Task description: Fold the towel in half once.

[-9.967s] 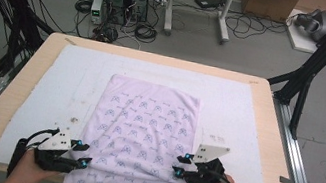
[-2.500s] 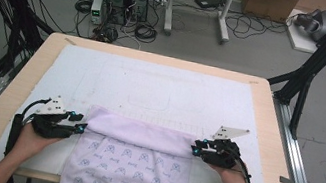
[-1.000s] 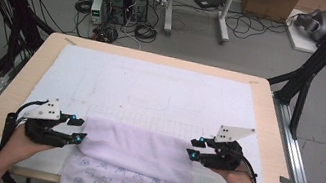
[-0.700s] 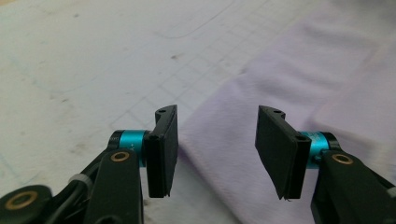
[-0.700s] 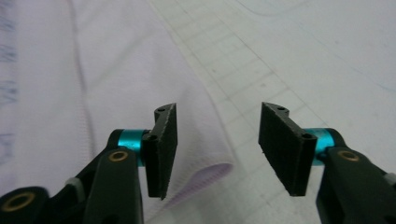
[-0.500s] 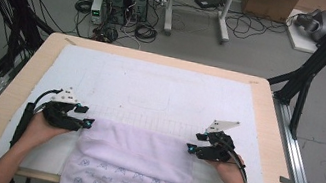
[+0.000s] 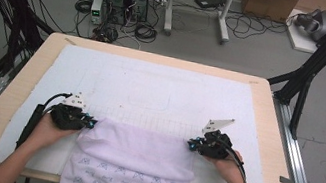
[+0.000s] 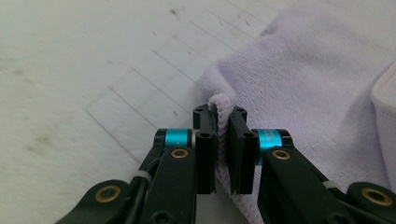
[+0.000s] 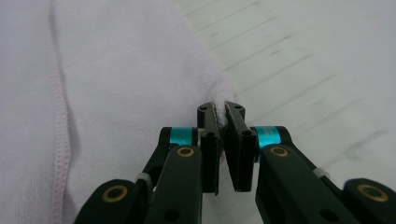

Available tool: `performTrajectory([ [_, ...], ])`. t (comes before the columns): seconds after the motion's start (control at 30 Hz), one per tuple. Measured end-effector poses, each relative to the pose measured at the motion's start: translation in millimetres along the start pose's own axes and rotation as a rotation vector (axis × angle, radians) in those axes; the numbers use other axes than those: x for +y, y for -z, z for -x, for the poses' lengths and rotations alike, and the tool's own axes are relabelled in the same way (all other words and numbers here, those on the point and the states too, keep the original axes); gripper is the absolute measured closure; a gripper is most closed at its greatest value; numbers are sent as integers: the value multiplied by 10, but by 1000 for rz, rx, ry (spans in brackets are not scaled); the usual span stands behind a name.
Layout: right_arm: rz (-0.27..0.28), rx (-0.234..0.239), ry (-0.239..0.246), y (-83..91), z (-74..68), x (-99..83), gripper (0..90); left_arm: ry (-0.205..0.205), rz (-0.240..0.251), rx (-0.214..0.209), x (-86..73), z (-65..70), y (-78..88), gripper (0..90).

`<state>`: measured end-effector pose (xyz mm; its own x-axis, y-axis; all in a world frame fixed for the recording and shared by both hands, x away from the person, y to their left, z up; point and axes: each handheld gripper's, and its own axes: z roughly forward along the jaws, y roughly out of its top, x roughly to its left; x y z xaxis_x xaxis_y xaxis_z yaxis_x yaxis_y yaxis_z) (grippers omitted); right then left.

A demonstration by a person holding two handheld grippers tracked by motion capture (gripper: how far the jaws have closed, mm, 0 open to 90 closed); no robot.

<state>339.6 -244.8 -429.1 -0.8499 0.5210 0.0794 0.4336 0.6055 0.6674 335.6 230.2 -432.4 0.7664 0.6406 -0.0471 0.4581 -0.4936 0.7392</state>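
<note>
A folded cloth [image 7: 134, 155] lies on a mat [image 7: 151, 89] between the left gripper [image 7: 87, 122] and right gripper [image 7: 192, 144], its near part hanging over the table [image 7: 273, 116] edge.

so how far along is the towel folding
One fold looks done: the towel lies doubled, plain side up, its near edge hanging off the table. In hand: the left gripper and right gripper pinch the fold's two corners. Left, probably: another fold.

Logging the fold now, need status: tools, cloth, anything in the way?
Left tool and right tool both shut on the lilac cloth, at its folded edge. Cloth lies doubled on the white mat. Nothing in the way.
</note>
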Motion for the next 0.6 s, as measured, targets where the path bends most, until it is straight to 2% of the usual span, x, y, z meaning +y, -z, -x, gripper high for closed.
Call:
performTrajectory([
  [0.07, 12, -45, -10, 28, 100, 78, 855, 18, 34, 28, 90, -73, 2, 830],
  [0.13, 35, -70, -31, 71, 234, 180, 854, 36, 69, 58, 218, -161, -5, 831],
  [0.23, 65, -133, -39, 145, 409, 383, 855, 25, 66, 123, 454, -315, -34, 833],
  [0.33, 75, -191, -37, 214, 565, 616, 855, 39, 93, 175, 683, -451, -51, 833],
  [0.43, 104, -236, -50, 297, 719, 831, 855, 30, 112, 223, 936, -554, -35, 833],
  [0.53, 91, -280, -38, 373, 818, 1046, 854, 25, 127, 260, 1190, -662, 27, 833],
  [0.6, 112, -294, -33, 439, 858, 1181, 853, 18, 119, 292, 1282, -700, 44, 818],
])
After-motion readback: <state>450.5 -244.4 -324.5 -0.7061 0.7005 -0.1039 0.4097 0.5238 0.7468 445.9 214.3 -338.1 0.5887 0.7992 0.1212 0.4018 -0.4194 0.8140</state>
